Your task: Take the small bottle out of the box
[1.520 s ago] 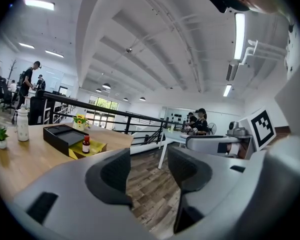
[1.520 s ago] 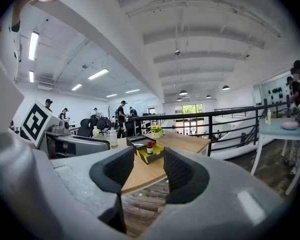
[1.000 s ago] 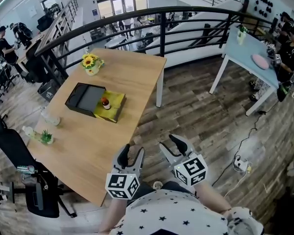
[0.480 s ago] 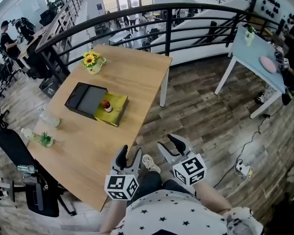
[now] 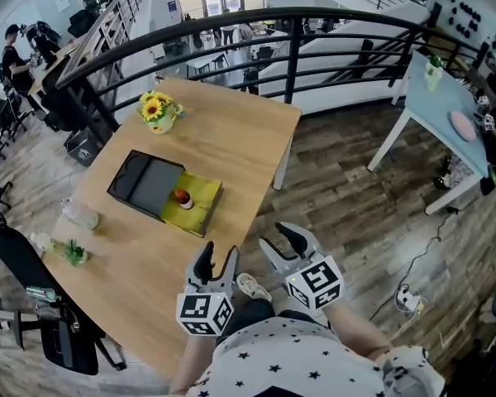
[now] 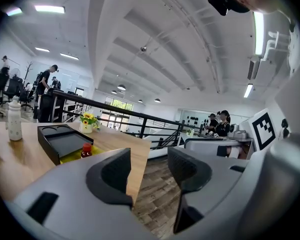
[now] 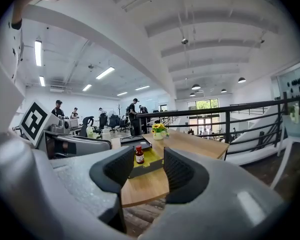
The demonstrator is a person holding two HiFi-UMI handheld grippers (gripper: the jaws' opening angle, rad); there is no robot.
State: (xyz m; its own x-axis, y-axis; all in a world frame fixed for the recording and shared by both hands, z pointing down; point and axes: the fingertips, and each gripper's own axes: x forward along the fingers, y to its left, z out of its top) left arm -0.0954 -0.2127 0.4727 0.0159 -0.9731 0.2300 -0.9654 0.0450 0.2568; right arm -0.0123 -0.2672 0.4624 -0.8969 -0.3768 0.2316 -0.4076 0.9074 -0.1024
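A small brown bottle with a red cap [image 5: 182, 198] [image 6: 85, 150] [image 7: 139, 155] stands upright in the yellow-lined tray of an open black box [image 5: 142, 182] [image 6: 60, 143] [image 7: 136, 144] on the wooden table [image 5: 223, 139]. My left gripper [image 5: 215, 262] [image 6: 149, 176] hovers over the table's near edge, open and holding nothing. To its right, my right gripper [image 5: 277, 244] [image 7: 149, 173] is over the floor just off the table corner, also open and holding nothing. Both are well short of the box.
A vase of sunflowers [image 5: 157, 109] stands behind the box. A clear bottle [image 5: 79, 213] and a small plant [image 5: 69, 251] sit at the table's left edge, a black chair [image 5: 33, 279] beside it. A black railing [image 5: 289, 48] runs behind; a light-blue table [image 5: 446, 106] stands right.
The view has shifted forward: the table and box sit closer and lower in the head view. Both grippers stay open in front of the body, now nearer the table edge.
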